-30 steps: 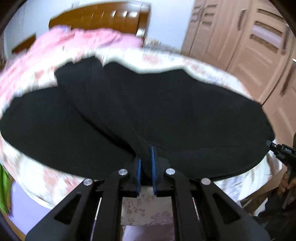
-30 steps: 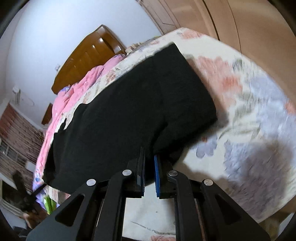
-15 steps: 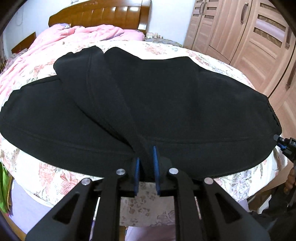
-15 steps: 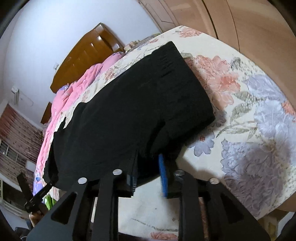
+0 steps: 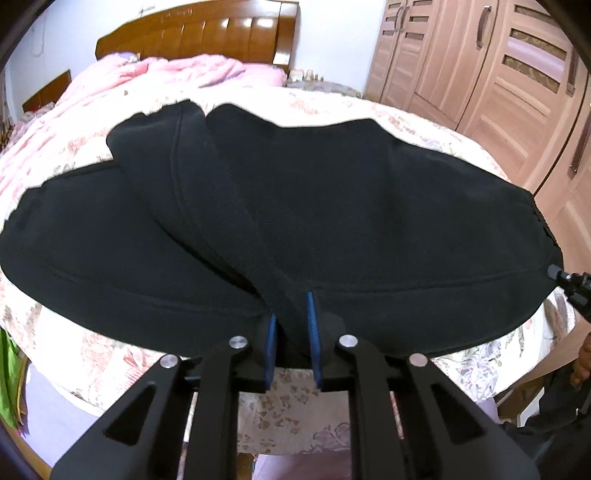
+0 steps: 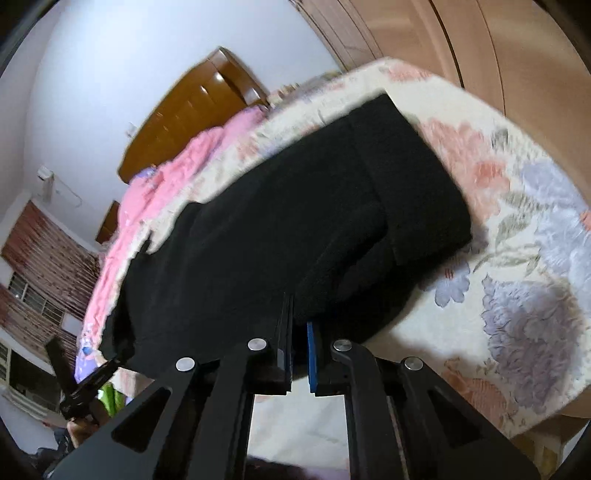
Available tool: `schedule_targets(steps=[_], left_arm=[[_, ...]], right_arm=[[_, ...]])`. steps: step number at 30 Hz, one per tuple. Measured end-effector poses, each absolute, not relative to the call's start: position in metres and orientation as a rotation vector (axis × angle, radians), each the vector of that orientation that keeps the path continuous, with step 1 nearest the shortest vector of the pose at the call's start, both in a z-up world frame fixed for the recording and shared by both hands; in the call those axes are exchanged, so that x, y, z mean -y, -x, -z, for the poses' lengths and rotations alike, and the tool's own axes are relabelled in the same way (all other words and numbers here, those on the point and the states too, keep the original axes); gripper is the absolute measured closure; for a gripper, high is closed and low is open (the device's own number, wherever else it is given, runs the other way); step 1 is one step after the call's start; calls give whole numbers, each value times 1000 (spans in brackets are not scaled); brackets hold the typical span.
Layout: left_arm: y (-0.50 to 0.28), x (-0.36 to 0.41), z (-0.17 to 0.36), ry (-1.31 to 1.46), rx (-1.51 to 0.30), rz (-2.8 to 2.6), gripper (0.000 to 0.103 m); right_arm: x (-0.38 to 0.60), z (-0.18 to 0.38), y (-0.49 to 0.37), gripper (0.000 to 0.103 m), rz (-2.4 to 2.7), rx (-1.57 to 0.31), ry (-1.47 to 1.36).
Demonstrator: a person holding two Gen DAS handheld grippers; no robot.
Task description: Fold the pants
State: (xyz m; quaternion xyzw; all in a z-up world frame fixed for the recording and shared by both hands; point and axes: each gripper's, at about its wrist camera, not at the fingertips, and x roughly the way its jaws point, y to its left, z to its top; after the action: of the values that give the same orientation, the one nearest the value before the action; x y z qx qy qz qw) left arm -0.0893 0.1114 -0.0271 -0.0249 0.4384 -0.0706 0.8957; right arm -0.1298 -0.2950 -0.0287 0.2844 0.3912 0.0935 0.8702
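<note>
Black pants (image 5: 303,206) lie spread across the bed, one leg laid diagonally over the rest. My left gripper (image 5: 291,332) is at the near edge of the pants, its blue pads a little apart with a band of fabric between them. In the right wrist view the pants (image 6: 295,236) show with the waistband end at the upper right. My right gripper (image 6: 299,332) is shut on the near edge of the pants. Each gripper shows small at the other view's edge.
The floral bedsheet (image 5: 110,362) covers the bed, with a pink quilt (image 5: 140,81) and a wooden headboard (image 5: 207,33) at the far end. Wooden wardrobe doors (image 5: 480,74) stand to the right. The bed edge is just below both grippers.
My left gripper's pads have spread slightly around the fabric. My right gripper opened half a second ago and has closed again on the pants edge; its view has tilted and blurred.
</note>
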Motion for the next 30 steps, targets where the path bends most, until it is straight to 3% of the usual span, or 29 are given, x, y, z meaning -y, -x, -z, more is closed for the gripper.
schedule_targets(steps=[7, 9, 11, 13, 15, 20, 22, 25, 28, 30], left_arm=[[86, -110, 33, 28, -933, 144, 88], [87, -109, 32, 14, -935, 138, 84], [88, -112, 31, 18, -934, 128, 74], [88, -114, 30, 12, -926, 122, 67], [91, -123, 23, 34, -888, 82, 67], [104, -133, -16, 64, -707, -6, 51], [103, -123, -31, 28, -665, 30, 29], [85, -84, -36, -65, -660, 120, 17], [68, -49, -23, -95, -723, 217, 14], [57, -25, -3, -138, -785, 254, 14]], right_arm=[[308, 67, 125, 94, -180, -900, -661], [307, 61, 125, 83, -188, -918, -640], [310, 51, 129, 57, -158, -918, -627], [319, 37, 141, 40, -24, -872, -595], [327, 21, 152, 40, 74, -798, -567], [313, -10, 150, 40, 32, -660, -472], [295, -14, 138, 40, -12, -665, -429], [272, -7, 115, 40, -95, -704, -429], [240, -1, 100, 40, -165, -759, -372], [213, 3, 100, 33, -200, -794, -277]])
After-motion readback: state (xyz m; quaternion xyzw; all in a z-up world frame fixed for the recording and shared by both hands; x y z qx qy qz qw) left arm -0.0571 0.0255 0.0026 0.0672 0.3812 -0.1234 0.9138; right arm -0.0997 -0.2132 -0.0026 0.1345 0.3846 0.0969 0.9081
